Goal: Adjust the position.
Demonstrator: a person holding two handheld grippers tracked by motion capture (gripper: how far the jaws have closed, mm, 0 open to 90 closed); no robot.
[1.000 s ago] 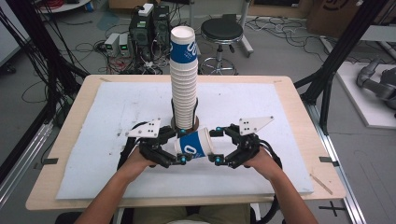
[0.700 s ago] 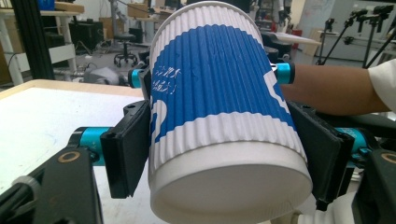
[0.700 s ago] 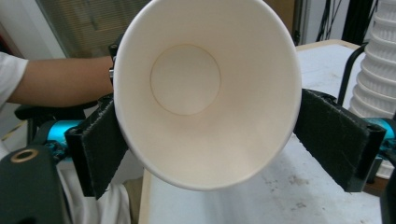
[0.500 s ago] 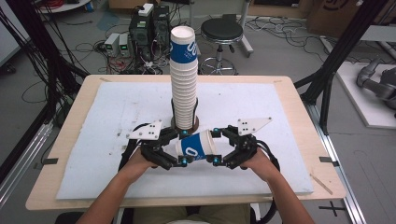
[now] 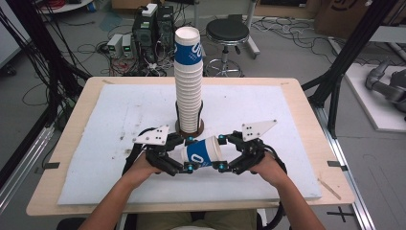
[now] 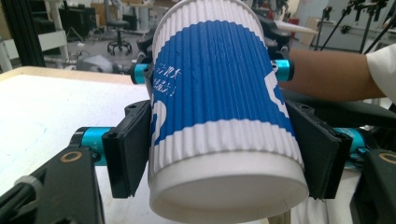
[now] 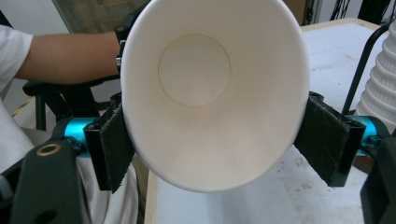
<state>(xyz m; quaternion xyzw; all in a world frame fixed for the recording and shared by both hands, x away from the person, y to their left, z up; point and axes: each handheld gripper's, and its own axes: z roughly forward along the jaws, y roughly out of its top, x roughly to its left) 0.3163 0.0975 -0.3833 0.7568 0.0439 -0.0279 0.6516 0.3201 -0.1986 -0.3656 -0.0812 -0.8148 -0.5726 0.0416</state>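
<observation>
Tools (image 5: 187,154) (image 5: 223,153) clamp cup (image 5: 201,152); stack (image 5: 188,91) just behind.

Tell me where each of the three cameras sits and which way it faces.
High view: above the person's side, looking down on the table, cup stack, both forearms.
Left gripper view: on the left gripper, facing the paper cup bottom; the other forearm behind.
Right gripper view: on the right gripper, looking into the cup's open mouth; its jaws have just been closing on it.
All three views share the cup.
</observation>
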